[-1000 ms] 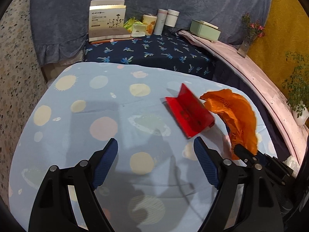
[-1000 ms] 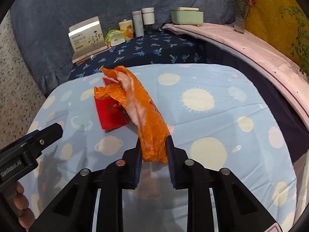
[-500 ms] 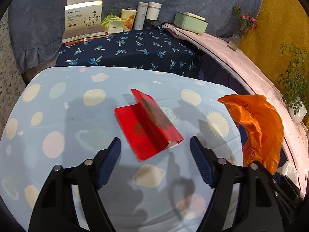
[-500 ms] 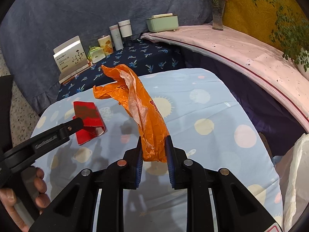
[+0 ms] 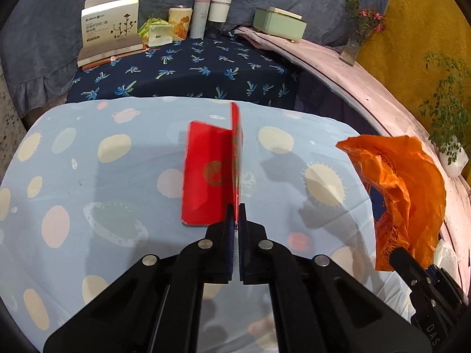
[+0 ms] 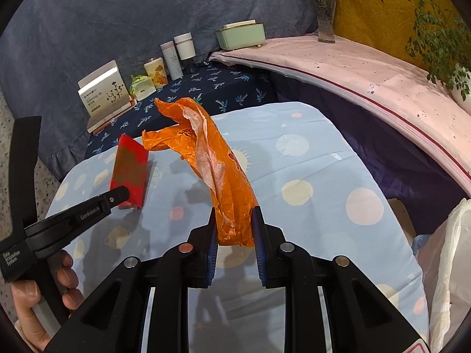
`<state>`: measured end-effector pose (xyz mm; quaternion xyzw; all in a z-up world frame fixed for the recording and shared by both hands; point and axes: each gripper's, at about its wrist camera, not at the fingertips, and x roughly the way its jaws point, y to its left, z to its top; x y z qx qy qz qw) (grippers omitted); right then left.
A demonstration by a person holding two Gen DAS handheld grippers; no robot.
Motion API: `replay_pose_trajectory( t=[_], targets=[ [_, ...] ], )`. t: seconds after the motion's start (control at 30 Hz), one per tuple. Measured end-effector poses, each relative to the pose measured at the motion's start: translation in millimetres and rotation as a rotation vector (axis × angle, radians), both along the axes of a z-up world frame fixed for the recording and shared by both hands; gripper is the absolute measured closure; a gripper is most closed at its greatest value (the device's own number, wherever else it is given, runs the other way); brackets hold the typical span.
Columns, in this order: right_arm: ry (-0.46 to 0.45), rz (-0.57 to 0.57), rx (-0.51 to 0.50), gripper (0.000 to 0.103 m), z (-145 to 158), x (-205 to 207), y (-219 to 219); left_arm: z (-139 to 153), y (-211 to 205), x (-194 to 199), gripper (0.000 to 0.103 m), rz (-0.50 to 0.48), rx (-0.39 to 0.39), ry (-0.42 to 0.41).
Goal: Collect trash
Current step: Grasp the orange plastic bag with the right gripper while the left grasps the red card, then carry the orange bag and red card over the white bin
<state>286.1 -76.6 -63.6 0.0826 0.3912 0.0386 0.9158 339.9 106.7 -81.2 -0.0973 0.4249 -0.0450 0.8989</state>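
A folded red card packet (image 5: 209, 176) lies on the pale blue spotted cloth (image 5: 88, 176), one flap standing upright. My left gripper (image 5: 235, 220) is shut on the near end of that upright flap. From the right wrist view the same red packet (image 6: 129, 167) shows at the left with the left gripper (image 6: 119, 195) clamped on its near edge. My right gripper (image 6: 234, 220) is shut on a crumpled orange plastic bag (image 6: 212, 158), which hangs raised above the cloth. The orange bag (image 5: 406, 194) appears at the right of the left wrist view.
Behind, a dark blue patterned cloth (image 5: 188, 67) carries an open box (image 5: 110, 29), a small packet, a tin and two white canisters (image 5: 212, 14). A green box (image 5: 278, 26) and vase (image 5: 353, 47) sit on the pink ledge. A white bag (image 6: 450, 264) is at the right.
My left gripper moved toward the red packet and closed on its upright flap. The right gripper drew the orange bag away to the right and holds still since.
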Motion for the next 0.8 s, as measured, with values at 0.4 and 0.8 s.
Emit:
replay_pose_trajectory(
  t=[0.4,0.8],
  targets=[
    [-0.042,-0.048,0.014,0.082,23.8,-30.7,-32.9,31.4,-45.0,-35.4,0.102,-0.068,0.002,-0.048],
    [-0.087,-0.138,0.034,0.082,44.8,-73.5,-97.7,57.1,-117.7,-75.6,0.102,-0.185,0.003,-0.088]
  ],
)
